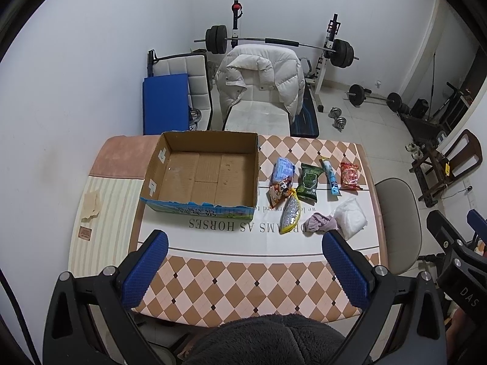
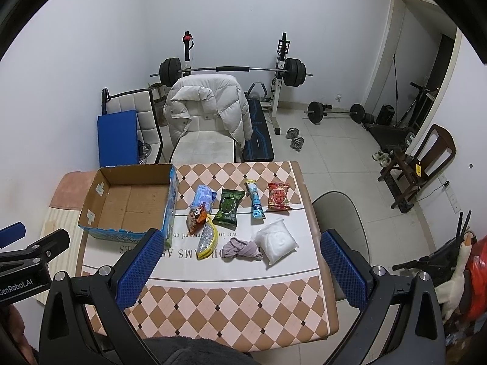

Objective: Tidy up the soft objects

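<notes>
Both grippers — left gripper (image 1: 245, 261) and right gripper (image 2: 240, 263) — hover released above the checkered tabletop (image 2: 231, 304). Soft packets, a purple cloth (image 2: 242, 248) and white bag (image 2: 275, 243) lie right of the cardboard box (image 2: 127, 200) — nothing inside.

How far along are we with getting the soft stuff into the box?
Nothing looks done: the cardboard box is empty. Nothing is in hand: the left gripper and right gripper are both open, held above the table. Left: everything, including the purple cloth, white bag, green packet and red packet.
</notes>
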`<state>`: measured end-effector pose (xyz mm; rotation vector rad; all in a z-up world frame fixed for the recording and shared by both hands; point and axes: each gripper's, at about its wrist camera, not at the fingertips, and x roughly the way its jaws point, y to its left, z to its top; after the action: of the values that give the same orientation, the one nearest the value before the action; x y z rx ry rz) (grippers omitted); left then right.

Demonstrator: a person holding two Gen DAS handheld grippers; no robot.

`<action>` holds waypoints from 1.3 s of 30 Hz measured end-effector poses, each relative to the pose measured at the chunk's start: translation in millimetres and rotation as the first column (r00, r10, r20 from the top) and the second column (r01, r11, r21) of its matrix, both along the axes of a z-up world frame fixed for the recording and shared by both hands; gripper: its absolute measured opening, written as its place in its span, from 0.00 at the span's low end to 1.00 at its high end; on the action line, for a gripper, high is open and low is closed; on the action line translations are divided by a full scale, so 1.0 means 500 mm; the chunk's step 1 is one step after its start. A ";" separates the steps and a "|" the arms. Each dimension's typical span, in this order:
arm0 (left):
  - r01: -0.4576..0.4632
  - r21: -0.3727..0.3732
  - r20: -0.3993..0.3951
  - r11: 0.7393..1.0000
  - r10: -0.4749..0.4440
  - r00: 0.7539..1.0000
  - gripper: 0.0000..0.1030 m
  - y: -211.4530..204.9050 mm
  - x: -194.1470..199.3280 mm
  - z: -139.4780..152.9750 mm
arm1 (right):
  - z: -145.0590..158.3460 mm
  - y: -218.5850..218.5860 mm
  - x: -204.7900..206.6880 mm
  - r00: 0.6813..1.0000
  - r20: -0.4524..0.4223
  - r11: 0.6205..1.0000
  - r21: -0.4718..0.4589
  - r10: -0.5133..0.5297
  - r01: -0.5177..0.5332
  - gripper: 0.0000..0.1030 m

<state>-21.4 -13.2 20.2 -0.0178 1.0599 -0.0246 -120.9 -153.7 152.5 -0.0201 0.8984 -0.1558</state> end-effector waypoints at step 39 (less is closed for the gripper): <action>0.001 0.003 0.003 1.000 -0.001 1.000 1.00 -0.002 0.002 0.001 | -0.012 0.005 0.002 1.000 -0.002 1.000 0.010 0.008 -0.008 1.00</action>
<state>-20.6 -14.4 20.8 -0.0142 1.0570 -0.0239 -119.9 -151.2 146.7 -0.0146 0.9010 -0.1442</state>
